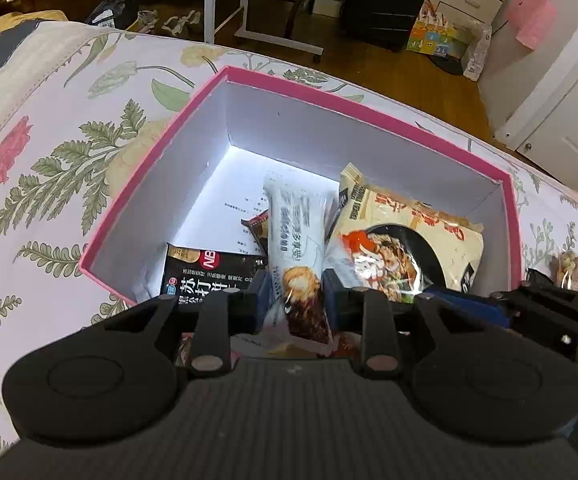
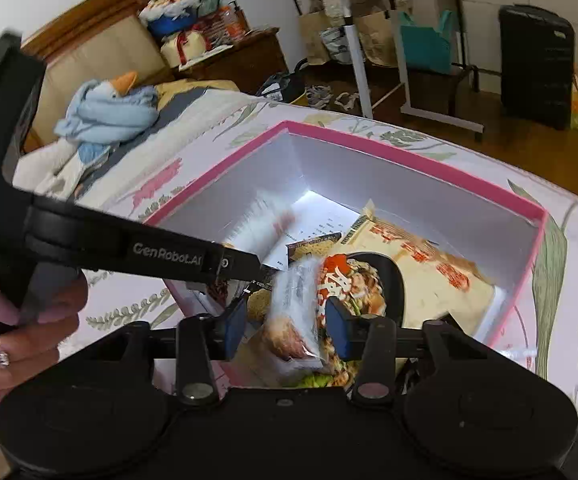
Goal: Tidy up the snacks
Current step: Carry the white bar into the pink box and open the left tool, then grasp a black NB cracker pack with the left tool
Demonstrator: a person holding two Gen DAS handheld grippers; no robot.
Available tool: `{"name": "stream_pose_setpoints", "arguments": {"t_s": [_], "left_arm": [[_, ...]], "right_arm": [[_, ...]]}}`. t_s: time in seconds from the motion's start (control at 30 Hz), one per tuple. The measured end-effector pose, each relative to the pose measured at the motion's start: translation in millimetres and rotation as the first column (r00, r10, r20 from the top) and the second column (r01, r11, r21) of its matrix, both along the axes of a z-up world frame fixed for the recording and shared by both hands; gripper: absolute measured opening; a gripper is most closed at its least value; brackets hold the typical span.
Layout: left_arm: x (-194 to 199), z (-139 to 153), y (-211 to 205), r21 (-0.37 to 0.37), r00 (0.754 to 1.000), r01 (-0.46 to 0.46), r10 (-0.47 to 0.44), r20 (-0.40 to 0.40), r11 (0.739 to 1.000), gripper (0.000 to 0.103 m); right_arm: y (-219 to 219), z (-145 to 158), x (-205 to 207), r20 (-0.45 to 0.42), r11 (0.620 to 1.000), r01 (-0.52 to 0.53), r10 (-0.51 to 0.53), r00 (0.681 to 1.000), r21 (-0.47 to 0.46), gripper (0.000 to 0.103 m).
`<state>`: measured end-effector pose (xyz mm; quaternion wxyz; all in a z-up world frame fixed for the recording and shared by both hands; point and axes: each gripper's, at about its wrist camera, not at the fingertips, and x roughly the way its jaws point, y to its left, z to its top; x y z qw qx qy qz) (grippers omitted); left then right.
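Box: pink rim and outer walls, white inside. Bedsheet: pale, printed with green ferns, pink and yellow flowers. Cracker packet: black, white lettering, red dot. Noodle packet: cream, red characters, black bowl pictured. Gripper pads were blue, bodies black.
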<state>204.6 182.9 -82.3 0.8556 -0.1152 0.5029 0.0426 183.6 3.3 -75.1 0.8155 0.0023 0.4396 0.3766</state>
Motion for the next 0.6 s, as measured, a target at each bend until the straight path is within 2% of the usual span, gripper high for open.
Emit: {"name": "stream_pose_setpoints", "arguments": {"t_s": [0.07,0.17,0.23,0.3,0.47,0.6], "left_arm": [[-4.6,0.9,-2.7,0.001,1.0,0.011,-0.011,0.008,1.0,0.041],[-13.0,9.1,-9.8,-0.005,0.999,0.041,-0.041,0.03,0.999,0.041],[-20.2,17.5,-16.6,0.011,0.997,0.053,-0.053,0.05,0.999,0.045],[-27.6,27.2,-24.2,0.022,0.995,0.07,-0.071,0.072,0.997,0.046],[-40.9,48.1,-54.4,-0.015,0.978,0.182,-0.179,0.102,0.983,0.046],[-44.4,57.4,-88.6,-0.028,0.949,0.288,-0.282,0.142,0.957,0.044]], "right_arm": [[-13.0,6.1,-4.5,-0.002,1.0,0.018,-0.018,1.0,0.021,0.049],[-45.0,25.6,-15.6,0.012,0.995,0.057,-0.058,0.998,0.085,0.049],[-72.0,40.7,-25.3,0.02,0.986,0.1,-0.104,0.994,0.13,0.051],[-97.3,51.3,-33.3,0.025,0.979,0.152,-0.157,0.987,0.138,0.051],[-157.6,60.8,-48.1,0.025,0.95,0.308,-0.31,0.95,0.049,0.052],[-196.9,55.4,-54.4,0.027,0.924,0.382,-0.382,0.924,0.009,0.051]]}}
